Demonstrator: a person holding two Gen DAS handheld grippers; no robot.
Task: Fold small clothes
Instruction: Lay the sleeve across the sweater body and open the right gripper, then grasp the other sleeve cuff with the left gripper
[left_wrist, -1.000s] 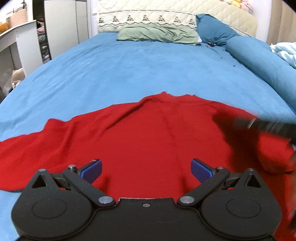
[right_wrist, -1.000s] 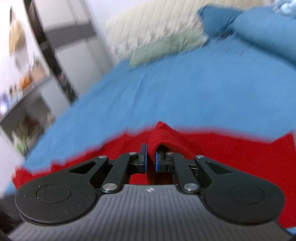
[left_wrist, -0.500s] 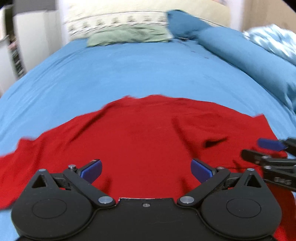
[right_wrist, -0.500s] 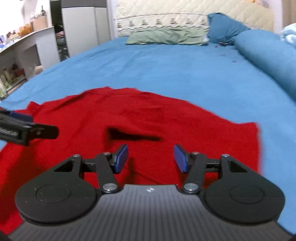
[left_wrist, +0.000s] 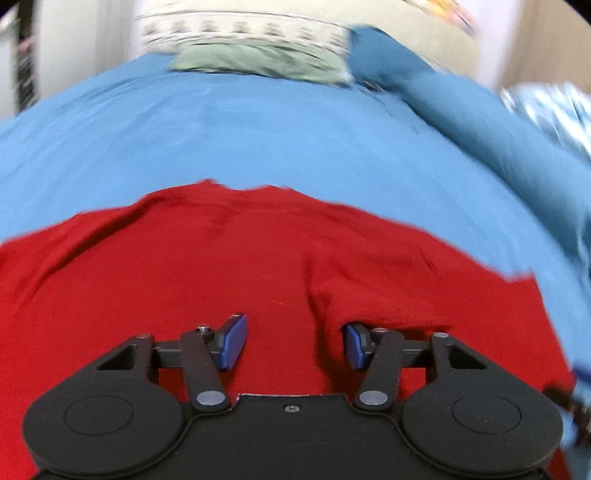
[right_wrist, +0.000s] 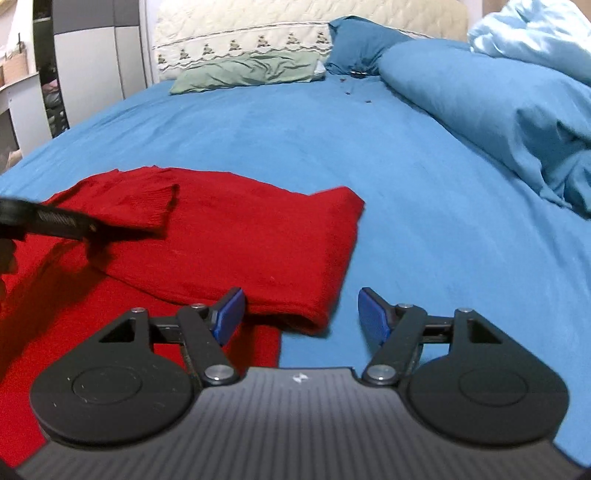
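A red knit garment lies spread on the blue bed sheet. In the right wrist view the garment has its right sleeve folded over onto the body, its cuff near the middle. My left gripper is open and empty, low over a crease in the cloth. It also shows in the right wrist view as a dark bar at the left. My right gripper is open and empty, over the garment's folded right edge.
A green pillow and a blue pillow lie at the headboard. A bunched blue duvet runs along the right side. White cabinets stand beyond the bed's left side.
My right gripper let go of the red sleeve, opened and drew back to the right. My left gripper moved right over the garment and its fingers came closer together.
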